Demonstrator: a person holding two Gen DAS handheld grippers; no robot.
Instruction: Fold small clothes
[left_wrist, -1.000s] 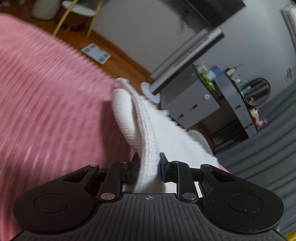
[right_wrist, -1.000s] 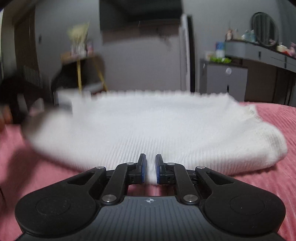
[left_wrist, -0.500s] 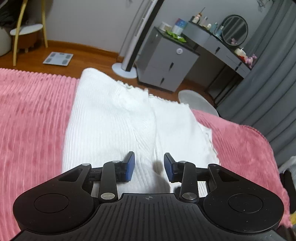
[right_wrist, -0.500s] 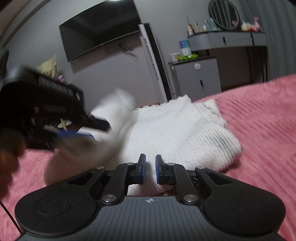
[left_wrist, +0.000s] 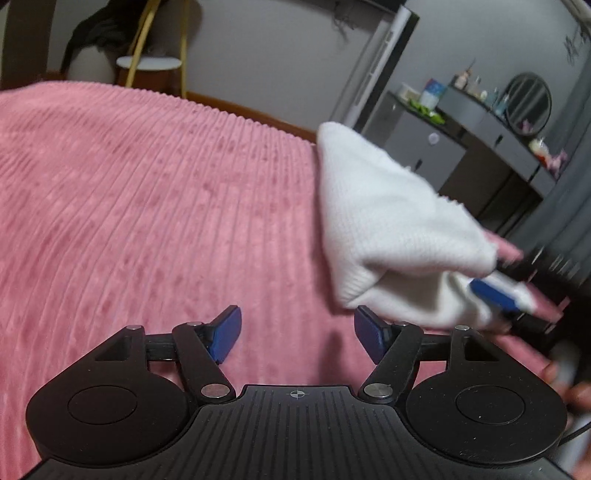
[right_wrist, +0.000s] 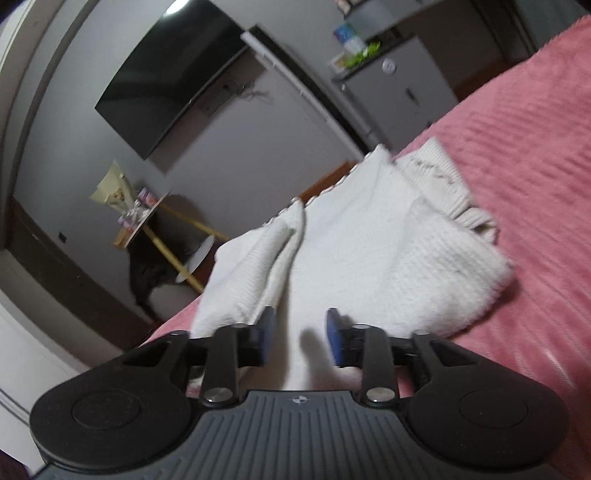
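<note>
Already the white knit (left_wrist: 388, 221) lay folded on the bed (left_wrist: 147, 206); my left claw (left_wrist: 297, 334) spread empty, right claw (right_wrist: 300, 341) spread over it.

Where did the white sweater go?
The white sweater lies folded on the pink bedspread, at the right of the left wrist view, near the bed's far edge. In the right wrist view it sits just ahead of the right gripper.
</note>
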